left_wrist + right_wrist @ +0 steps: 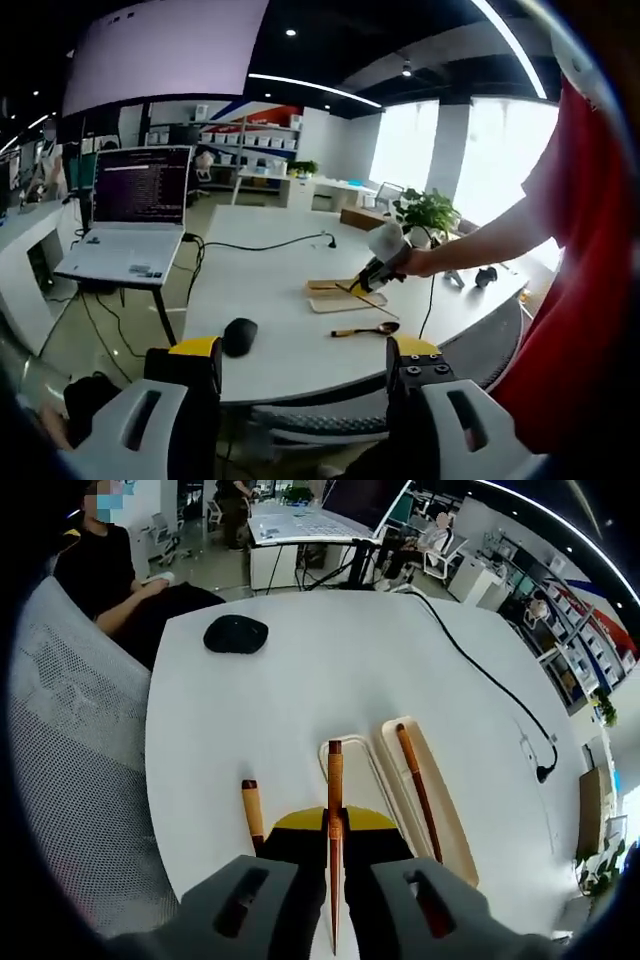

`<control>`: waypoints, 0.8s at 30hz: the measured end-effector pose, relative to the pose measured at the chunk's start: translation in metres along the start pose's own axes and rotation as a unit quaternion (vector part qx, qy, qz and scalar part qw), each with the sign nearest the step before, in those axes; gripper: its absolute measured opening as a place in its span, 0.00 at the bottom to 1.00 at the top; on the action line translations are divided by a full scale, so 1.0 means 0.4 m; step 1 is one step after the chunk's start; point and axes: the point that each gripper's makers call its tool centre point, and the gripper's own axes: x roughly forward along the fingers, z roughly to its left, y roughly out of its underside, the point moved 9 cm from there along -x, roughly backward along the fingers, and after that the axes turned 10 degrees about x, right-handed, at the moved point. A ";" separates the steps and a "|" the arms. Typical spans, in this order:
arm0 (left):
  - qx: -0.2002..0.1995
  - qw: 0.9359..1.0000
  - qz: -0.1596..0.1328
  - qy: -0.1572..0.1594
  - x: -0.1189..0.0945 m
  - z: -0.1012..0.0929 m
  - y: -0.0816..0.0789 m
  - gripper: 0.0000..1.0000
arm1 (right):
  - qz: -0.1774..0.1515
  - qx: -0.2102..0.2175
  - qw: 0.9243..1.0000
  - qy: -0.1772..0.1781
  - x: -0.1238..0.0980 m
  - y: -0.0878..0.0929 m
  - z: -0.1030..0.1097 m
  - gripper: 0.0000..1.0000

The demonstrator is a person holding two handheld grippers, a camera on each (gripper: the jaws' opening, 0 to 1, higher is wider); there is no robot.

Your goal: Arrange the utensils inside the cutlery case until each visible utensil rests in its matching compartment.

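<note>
Above the cutlery case (445, 815), right claw (335, 880) grips chopstick (335, 800).

Open-plan office: desks, laptop (125, 225), shelving (255, 150).

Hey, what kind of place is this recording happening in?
Probably an open-plan office or lab: a laptop on a side desk, a computer mouse and cable on the white table, a mesh office chair, and shelving behind.
</note>
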 end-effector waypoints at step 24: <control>0.007 1.000 0.008 0.013 0.006 0.020 0.002 0.68 | -0.037 0.020 0.996 0.076 -0.055 0.005 -0.024 0.01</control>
